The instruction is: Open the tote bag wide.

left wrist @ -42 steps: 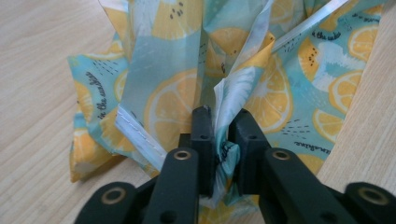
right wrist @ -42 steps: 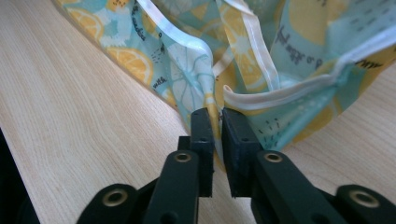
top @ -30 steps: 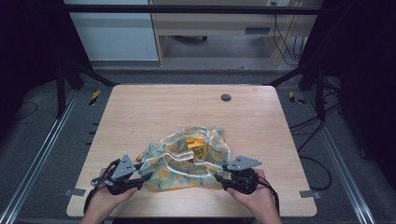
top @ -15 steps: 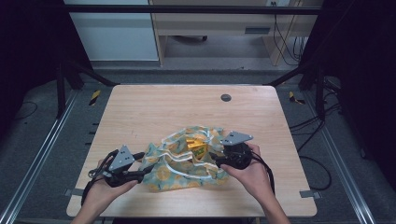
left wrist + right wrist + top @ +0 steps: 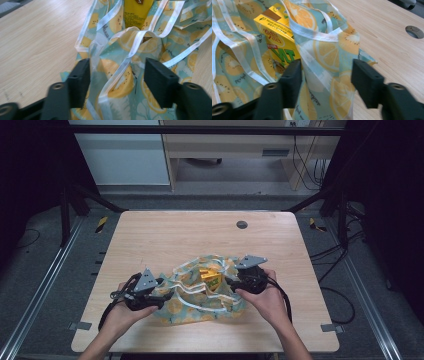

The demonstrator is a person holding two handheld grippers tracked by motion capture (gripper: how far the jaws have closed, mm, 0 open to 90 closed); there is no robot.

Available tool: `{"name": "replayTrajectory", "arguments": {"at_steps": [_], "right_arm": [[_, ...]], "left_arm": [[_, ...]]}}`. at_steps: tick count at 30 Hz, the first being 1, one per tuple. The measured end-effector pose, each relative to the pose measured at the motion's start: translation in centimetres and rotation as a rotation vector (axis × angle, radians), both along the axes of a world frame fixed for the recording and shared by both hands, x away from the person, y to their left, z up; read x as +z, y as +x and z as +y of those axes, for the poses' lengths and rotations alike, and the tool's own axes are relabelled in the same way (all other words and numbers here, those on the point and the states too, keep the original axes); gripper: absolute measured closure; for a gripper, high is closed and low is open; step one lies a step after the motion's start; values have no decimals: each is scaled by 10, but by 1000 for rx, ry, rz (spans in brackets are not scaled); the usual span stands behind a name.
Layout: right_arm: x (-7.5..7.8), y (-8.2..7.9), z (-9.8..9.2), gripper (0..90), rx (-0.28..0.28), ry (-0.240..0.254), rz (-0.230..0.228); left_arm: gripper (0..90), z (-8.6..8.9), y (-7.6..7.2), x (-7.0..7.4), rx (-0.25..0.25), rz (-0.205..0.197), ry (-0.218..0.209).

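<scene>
A teal cloth bag (image 5: 197, 304) printed with lemon slices, with white straps (image 5: 130, 53), lies crumpled on the front middle of the wooden table (image 5: 170, 235). A yellow drink carton (image 5: 210, 276) (image 5: 277, 41) sits in its open mouth. My left gripper (image 5: 161, 296) (image 5: 117, 80) is at the bag's left side. It is open, its jaws have just widened, and loose cloth and a strap lie between them. My right gripper (image 5: 229, 282) (image 5: 327, 81) is at the bag's right rim. It is open around a fold of the rim, and its jaws have just narrowed.
A round cable hole (image 5: 242, 224) (image 5: 415, 31) sits in the table's far right part. Bare wood spreads beyond the bag and to both sides. Black frame legs and cables stand on the floor around the table, with a light cabinet (image 5: 120, 155) behind.
Both hands have moved away from the table's front edge, the right one up along the bag's right side to its rim. The bag's mouth stands a little wider.
</scene>
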State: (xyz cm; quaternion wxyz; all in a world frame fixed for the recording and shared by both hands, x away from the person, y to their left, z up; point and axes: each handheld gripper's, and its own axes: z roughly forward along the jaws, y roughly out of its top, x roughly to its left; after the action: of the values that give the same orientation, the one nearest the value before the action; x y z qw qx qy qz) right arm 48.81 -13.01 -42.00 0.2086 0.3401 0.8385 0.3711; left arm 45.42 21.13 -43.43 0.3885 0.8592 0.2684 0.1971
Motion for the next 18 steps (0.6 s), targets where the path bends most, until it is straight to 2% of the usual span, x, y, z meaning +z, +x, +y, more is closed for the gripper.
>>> {"name": "replayTrajectory", "arguments": {"at_steps": [2, 3, 5, 6, 7, 11, 14, 18], "right_arm": [[0, 0, 0, 477, -3, 3, -1], [1, 2, -1, 547, 0, 8, 4], [1, 4, -2, 634, -5, 0, 3], [1, 4, -2, 634, -5, 0, 3], [2, 6, -4, 714, -13, 11, 6], [4, 10, -4, 799, -15, 27, 3], [5, 12, -3, 824, -21, 37, 3], [10, 26, -3, 868, -38, 83, 7]], "left_arm": [[439, -1, -1, 0, -6, -9, 4], [514, -4, -4, 0, -18, -27, 1], [600, -7, -7, 0, -31, -43, -5], [651, -7, -7, 0, -31, -43, -5], [682, -8, -8, -1, -39, -50, -4], [835, -13, -12, -3, -78, -36, -22], [863, -16, -14, -3, -95, -41, -19], [883, -25, -17, 6, -120, -76, -21]]}}
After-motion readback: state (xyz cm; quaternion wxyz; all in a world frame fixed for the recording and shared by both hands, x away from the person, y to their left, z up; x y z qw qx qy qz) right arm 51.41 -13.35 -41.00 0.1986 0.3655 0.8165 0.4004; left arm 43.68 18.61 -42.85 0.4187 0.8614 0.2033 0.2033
